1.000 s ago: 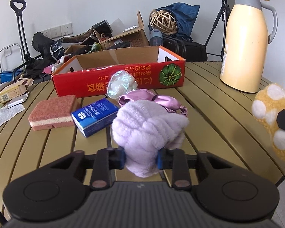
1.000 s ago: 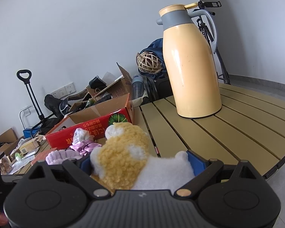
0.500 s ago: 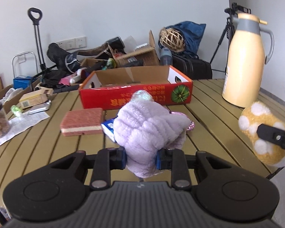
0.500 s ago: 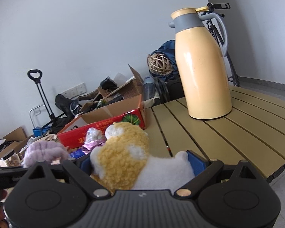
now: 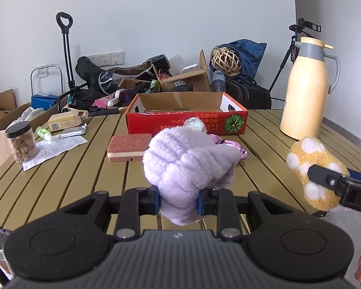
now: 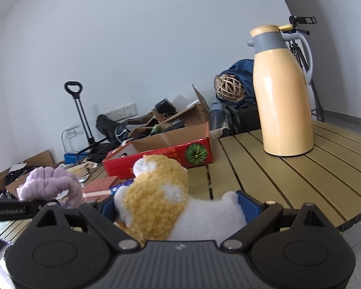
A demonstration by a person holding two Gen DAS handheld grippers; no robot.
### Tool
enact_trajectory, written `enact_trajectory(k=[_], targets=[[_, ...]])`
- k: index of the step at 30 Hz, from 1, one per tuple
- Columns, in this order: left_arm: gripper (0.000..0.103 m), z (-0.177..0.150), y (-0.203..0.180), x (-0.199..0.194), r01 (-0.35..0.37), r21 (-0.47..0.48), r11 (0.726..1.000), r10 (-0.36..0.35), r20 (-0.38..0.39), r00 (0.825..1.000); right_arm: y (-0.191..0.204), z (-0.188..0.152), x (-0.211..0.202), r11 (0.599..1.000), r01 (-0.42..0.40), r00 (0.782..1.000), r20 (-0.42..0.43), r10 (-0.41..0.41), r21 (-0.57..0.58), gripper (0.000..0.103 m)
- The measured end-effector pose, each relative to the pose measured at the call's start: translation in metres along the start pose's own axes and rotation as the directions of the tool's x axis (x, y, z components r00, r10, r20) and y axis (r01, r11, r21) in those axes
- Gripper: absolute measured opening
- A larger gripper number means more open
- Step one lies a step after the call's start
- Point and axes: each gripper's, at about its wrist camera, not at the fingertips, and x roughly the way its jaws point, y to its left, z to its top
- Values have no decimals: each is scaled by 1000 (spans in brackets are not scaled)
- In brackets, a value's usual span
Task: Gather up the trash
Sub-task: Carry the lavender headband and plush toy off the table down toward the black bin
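Note:
My left gripper is shut on a fluffy lilac headband, held above the table's front edge; the headband also shows in the right wrist view. My right gripper is shut on a yellow-and-white plush paw toy, seen at the right in the left wrist view. On the slatted table lie a red sponge, a crumpled clear wrapper and a pink shiny piece. An open red cardboard box stands behind them.
A tall cream thermos stands at the back right. A jar of snacks, paper sheet, small boxes and a green bottle sit at the left. Bags, cartons, a trolley and tripod lie behind the table.
Both grippers have pulled back and up from the table with their plush items. The blue packet by the sponge is now hidden behind the headband in the left view.

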Motion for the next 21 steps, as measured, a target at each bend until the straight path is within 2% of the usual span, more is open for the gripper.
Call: enact_trajectory(k=[10, 21], targets=[[27, -19, 12, -46, 9, -35, 999, -8, 15, 1000, 22, -23, -47, 998, -55, 998, 8, 55, -36, 96], [27, -59, 25, -81, 31, -57, 998, -32, -15, 999, 42, -59, -76, 992, -92, 993, -85, 84, -90, 96]])
